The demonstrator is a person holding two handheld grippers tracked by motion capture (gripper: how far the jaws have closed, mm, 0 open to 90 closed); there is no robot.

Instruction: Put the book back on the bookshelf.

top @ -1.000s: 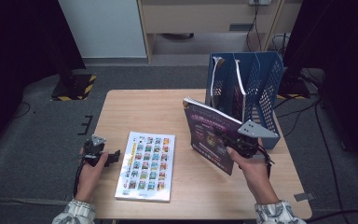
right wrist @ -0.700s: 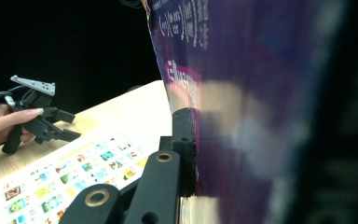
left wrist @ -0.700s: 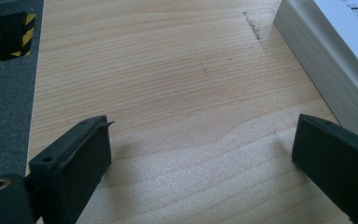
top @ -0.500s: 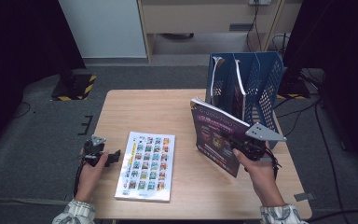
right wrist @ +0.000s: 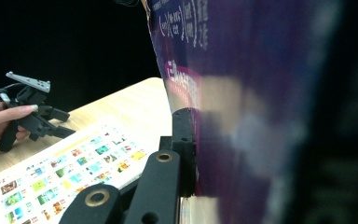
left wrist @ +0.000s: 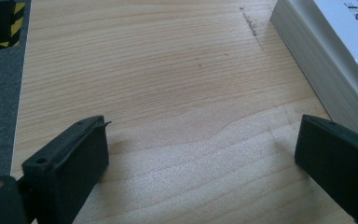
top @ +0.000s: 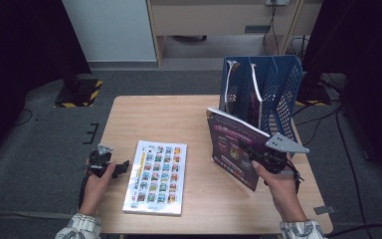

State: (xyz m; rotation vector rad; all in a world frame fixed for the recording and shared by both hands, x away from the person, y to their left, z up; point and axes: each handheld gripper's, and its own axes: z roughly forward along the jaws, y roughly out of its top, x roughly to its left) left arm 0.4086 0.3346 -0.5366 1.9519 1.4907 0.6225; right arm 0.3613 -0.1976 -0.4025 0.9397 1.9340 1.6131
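Table (top: pixel 169 112): light wood grain top, standing in the middle of the room.
Floor (top: pixel 45 149): grey carpet all round the table.
Cabinet (top: pixel 219 20): pale wood unit against the far side, open gap beneath it.
White panel (top: pixel 109 27): plain, left of the cabinet.
Hazard block (top: pixel 79 92): black with yellow stripes, on the carpet off the table's far left corner.
Cables (top: pixel 348 149): trailing over the carpet on the right.
Light: bright over the table, both sides in darkness.

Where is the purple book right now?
In the high view, the purple book stands tilted at the table's right, clamped by the right gripper, just before the blue file rack.
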